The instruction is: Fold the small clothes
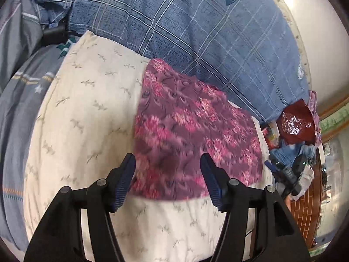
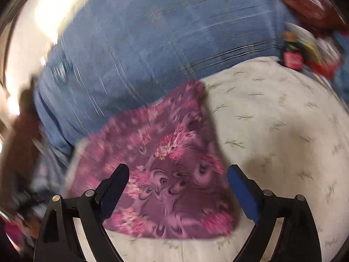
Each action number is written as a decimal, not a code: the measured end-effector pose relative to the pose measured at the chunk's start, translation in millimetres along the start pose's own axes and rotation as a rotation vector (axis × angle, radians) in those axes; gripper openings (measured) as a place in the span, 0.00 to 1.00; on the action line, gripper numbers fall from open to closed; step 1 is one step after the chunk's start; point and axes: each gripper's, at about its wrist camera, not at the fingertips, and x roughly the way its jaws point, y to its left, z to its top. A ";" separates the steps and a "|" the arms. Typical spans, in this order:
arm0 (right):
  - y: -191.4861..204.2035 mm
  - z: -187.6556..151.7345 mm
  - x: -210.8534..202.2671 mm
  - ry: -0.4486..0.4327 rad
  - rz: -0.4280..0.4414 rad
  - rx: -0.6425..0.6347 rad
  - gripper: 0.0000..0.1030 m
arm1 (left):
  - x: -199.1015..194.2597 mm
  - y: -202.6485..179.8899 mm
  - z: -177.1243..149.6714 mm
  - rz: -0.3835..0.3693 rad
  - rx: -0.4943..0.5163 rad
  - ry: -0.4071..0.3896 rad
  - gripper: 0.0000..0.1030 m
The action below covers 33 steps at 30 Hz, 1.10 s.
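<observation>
Left wrist view: purple floral garment (image 1: 192, 131) lies folded on the cream pillow (image 1: 87, 100) ahead of both wide, empty fingers; smoothing may remain.

- We saw one small garment (image 1: 192, 131), purple with pink floral print, lying flat and folded into a rough wedge.
- It rested on a cream leaf-patterned pillow (image 1: 87, 109), its far corner touching the blue plaid bedding (image 1: 196, 32).
</observation>
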 end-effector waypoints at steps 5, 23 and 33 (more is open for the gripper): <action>9.7 -17.9 43.5 0.043 -0.078 -0.035 1.00 | 34.3 -4.3 21.1 0.051 0.022 0.043 0.59; -20.7 104.0 121.2 0.095 -0.005 0.154 0.43 | 149.3 30.5 131.9 0.011 -0.102 0.152 0.62; -50.0 112.3 127.2 0.096 -0.058 0.234 0.06 | 156.0 18.6 130.6 0.188 -0.029 0.053 0.08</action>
